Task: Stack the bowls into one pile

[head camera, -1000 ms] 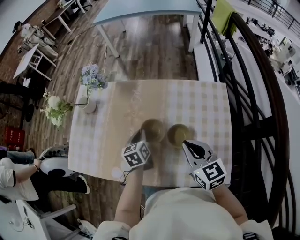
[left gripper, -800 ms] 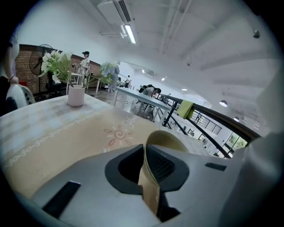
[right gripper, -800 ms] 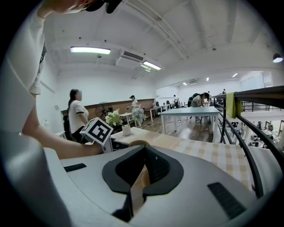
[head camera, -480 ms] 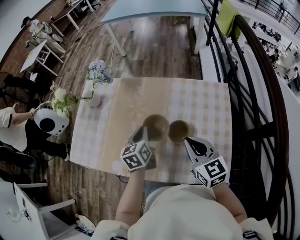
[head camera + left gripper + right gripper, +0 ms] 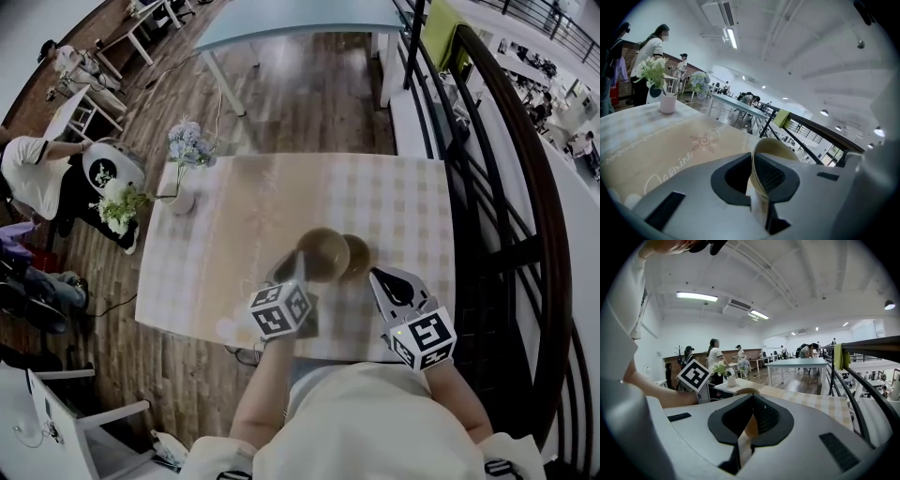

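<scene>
Clamping bowl (image 5: pixel 323 253) by rim, left gripper (image 5: pixel 289 270)

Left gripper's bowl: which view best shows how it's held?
The left gripper view: the left gripper pinches the bowl by its rim. The head view shows the bowl whole, overlapping the second bowl, not the pinch. The right gripper view shows only a tan sliver, probably its rim.
</scene>
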The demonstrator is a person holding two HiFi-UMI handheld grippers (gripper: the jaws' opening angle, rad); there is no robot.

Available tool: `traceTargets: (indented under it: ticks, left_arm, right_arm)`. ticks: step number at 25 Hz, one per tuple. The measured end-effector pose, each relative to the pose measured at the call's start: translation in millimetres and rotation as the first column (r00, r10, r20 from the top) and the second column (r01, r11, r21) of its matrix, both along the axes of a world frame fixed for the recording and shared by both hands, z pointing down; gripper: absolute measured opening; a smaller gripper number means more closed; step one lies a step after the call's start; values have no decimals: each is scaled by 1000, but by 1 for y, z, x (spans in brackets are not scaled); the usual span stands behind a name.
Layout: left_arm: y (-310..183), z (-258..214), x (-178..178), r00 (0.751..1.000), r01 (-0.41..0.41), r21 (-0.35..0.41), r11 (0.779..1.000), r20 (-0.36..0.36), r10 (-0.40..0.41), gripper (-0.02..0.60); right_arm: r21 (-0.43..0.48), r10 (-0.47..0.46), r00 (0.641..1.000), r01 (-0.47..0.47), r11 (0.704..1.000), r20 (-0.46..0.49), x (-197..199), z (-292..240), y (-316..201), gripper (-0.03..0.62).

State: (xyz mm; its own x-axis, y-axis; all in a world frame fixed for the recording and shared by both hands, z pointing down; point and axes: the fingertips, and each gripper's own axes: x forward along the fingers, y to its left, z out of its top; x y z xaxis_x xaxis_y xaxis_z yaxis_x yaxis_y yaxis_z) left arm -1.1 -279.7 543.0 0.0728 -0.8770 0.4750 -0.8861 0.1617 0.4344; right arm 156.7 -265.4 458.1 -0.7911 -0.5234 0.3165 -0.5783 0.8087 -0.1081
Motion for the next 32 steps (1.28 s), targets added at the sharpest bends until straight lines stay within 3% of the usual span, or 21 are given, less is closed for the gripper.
traceTargets:
  ticks: [14,27,32]
  left_arm:
    - [-13,34,48,994,-105,-80,991,7,105,23]
    - [-19,52,59,994,-102,-127,987,32,106,23]
    - [-20,56,57,992,-88,-138,987,75,99,25]
  right_arm:
    - [0,63,998,-63,998,-1,26,3,-5,0]
    - [-9,68,998,-68,998,-16,41,7,-8,0]
    - [-4,90,996,-90,996,-13,47,7,-9,0]
